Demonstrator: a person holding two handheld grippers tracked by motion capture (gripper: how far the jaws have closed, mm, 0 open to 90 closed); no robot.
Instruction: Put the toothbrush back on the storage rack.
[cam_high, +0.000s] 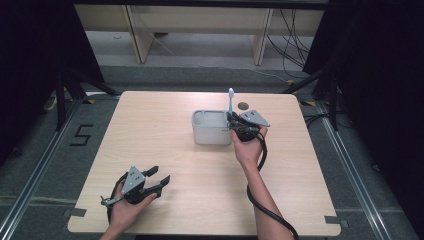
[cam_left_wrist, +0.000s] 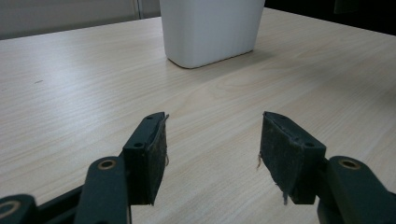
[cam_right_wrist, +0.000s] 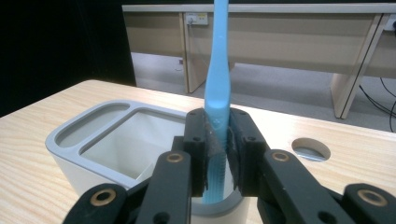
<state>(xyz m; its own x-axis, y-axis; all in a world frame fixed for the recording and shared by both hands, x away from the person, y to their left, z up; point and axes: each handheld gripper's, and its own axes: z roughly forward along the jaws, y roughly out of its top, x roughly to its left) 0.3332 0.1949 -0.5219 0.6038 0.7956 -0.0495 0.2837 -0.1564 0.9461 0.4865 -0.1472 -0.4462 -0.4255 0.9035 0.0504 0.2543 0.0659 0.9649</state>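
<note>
my right hand-held gripper (cam_right_wrist: 217, 154) pinching blue toothbrush (cam_right_wrist: 218, 56) upright over white two-compartment holder (cam_right_wrist: 93, 140), left hand-held gripper (cam_left_wrist: 212, 154) spread on worktop (cam_left_wrist: 70, 93)

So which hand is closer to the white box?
The right. The right gripper holds the blue toothbrush over the white box. The left gripper rests far off, near the table's front corner.

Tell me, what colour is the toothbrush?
Light blue. The toothbrush shows best in the right gripper view, clamped upright in the right gripper.
</note>
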